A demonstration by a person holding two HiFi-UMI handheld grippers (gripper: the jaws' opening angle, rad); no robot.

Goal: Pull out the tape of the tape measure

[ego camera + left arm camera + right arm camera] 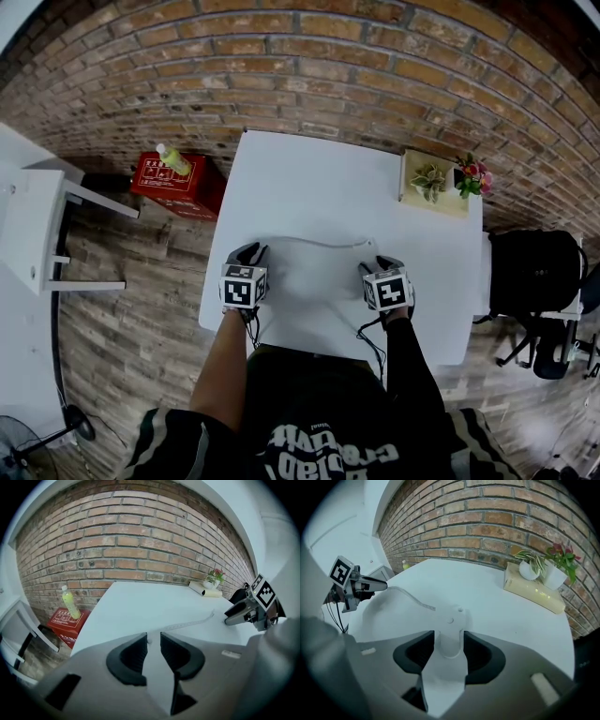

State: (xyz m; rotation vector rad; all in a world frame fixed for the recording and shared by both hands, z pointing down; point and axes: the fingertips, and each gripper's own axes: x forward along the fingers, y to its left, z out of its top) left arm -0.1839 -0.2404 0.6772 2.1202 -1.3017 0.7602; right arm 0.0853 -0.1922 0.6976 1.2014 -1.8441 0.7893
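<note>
On the white table [319, 178] a thin white tape [319, 242] runs in a shallow arc between my two grippers. My left gripper [251, 251] is open; the tape's tip [149, 640] lies on the table in the gap between its pads, untouched. The tape [187, 624] runs off towards the right gripper [234, 613]. My right gripper [449, 637] is open, its jaws standing close round the white tape measure case [450, 632], which rests on the table. From the case the tape [412, 597] curves away to the left gripper [383, 585]. In the head view the right gripper [380, 265] hides the case.
A pale planter box with small plants [436, 183] stands at the table's far right corner. On the floor to the left are a red box [178, 187] with a green bottle [173, 159] on it and white furniture [37, 225]. A black bag [534, 272] sits on the right.
</note>
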